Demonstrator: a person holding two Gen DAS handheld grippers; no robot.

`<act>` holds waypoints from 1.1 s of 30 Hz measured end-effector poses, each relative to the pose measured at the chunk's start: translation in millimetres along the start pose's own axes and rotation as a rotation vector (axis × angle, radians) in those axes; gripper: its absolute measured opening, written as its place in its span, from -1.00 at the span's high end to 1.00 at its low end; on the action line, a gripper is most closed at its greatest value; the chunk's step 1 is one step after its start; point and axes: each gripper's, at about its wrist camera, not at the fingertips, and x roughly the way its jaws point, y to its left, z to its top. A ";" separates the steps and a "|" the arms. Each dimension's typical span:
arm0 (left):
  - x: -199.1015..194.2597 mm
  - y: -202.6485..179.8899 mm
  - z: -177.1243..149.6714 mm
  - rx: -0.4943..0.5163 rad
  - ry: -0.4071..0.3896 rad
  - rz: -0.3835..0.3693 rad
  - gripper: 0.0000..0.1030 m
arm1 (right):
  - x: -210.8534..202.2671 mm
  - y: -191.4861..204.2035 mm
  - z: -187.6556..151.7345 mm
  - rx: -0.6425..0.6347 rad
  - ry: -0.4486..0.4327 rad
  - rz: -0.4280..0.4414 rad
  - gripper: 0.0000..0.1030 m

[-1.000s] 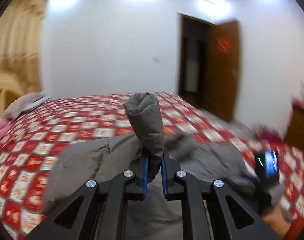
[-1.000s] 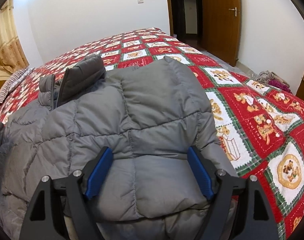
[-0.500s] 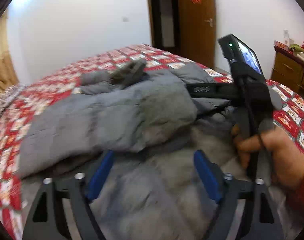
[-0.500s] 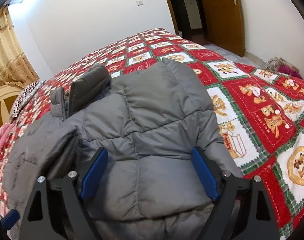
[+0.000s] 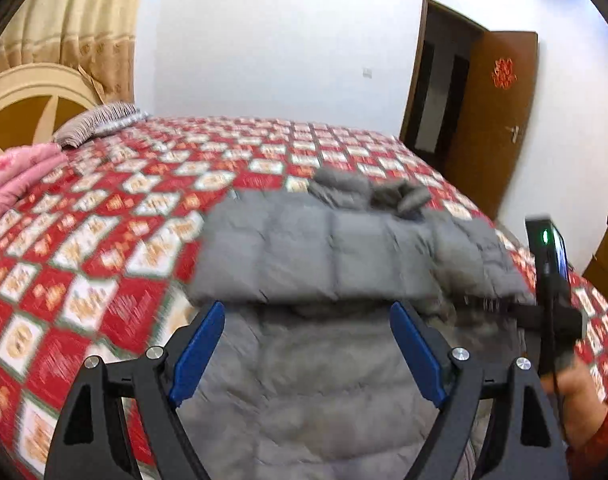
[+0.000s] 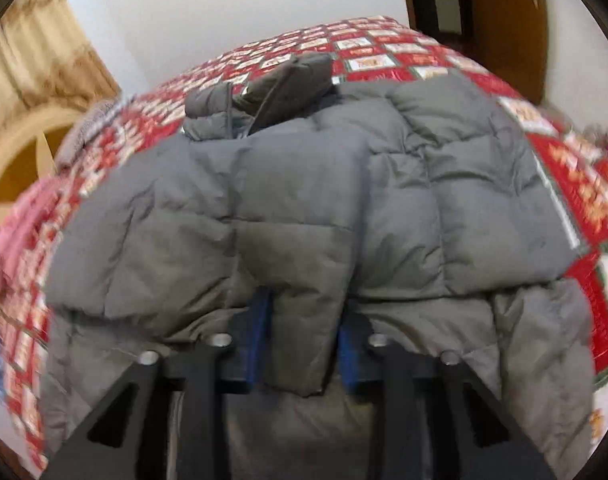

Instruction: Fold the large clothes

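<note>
A grey quilted down jacket [image 5: 343, 256] lies on the bed with its sleeves folded across the body and its collar [image 5: 367, 192] at the far end. It fills the right wrist view [image 6: 304, 200]. My left gripper [image 5: 307, 348] is open and empty above the jacket's near part. My right gripper [image 6: 300, 344] is shut on a fold of the jacket's near sleeve edge. The right gripper's body and the hand holding it show at the right of the left wrist view [image 5: 551, 320].
A red and white patterned bedspread [image 5: 124, 220] covers the bed. Pink bedding [image 5: 8, 176] and a striped pillow [image 5: 100, 120] lie at the head, by a headboard [image 5: 28, 96]. An open brown door [image 5: 491, 120] is at the right. A wooden cabinet [image 5: 607, 256] stands at the far right.
My left gripper let go of the sleeve, opened and drew back. My right gripper went from open to shut on a fold of the jacket.
</note>
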 end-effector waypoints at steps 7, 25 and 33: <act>53.9 28.5 65.9 -0.043 0.003 0.092 -0.66 | -30.2 3.2 14.4 -0.099 -0.018 -0.035 0.54; 165.0 94.6 6.1 -0.137 0.282 0.275 -0.71 | -12.8 -28.5 1.3 -0.072 0.102 -0.062 -0.14; 124.8 105.3 94.1 -0.143 0.136 0.131 -0.72 | -55.4 -35.2 114.5 0.017 -0.063 0.039 -0.62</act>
